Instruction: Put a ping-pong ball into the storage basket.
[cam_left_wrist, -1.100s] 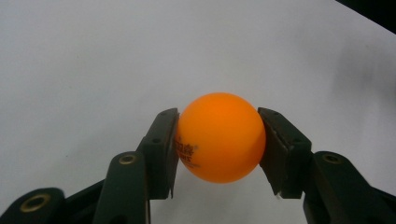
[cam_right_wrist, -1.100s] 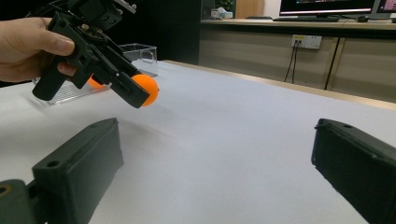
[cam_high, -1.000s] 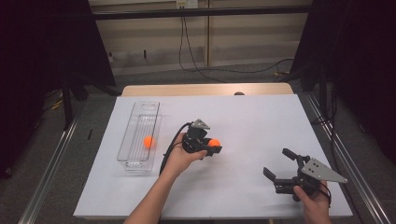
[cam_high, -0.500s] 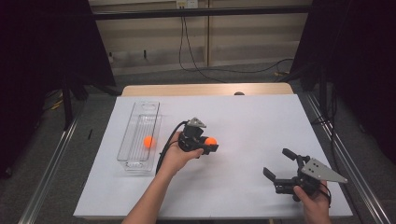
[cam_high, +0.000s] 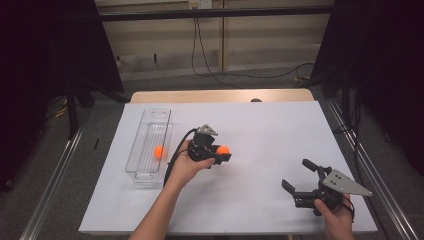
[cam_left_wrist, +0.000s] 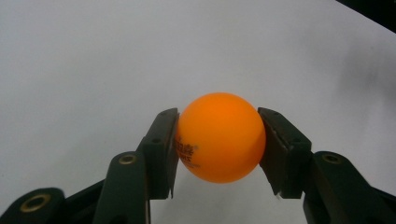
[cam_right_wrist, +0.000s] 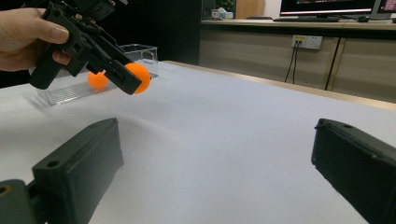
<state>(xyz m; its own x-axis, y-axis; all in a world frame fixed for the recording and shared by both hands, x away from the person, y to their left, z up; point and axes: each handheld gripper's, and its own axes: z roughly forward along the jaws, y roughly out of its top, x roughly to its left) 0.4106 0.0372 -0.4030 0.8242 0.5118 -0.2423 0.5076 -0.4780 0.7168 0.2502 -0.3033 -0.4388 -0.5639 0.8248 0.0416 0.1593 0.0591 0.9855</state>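
A white sheet covers the surface, with dark curtains at both sides and a pale wall with trailing cables beyond its far edge. The left tongs are clamped on an orange ball, one jaw pressed to each side of it, dark print facing the left jaw in the left gripper view. The ball is round, so it has no long axis; it hangs above the sheet near the middle of the surface. The tongs point toward the right edge. Just left of that hand lies a clear tray, its long side running from the near edge to the far one, with a second orange ball inside. The right tongs rest near the front right corner, jaws spread wide with nothing between them. Bare sheet lies open between the two hands and toward the far edge. Since a second ago, the left tongs and ball have drifted slightly toward the tray; the right tongs have stayed put.
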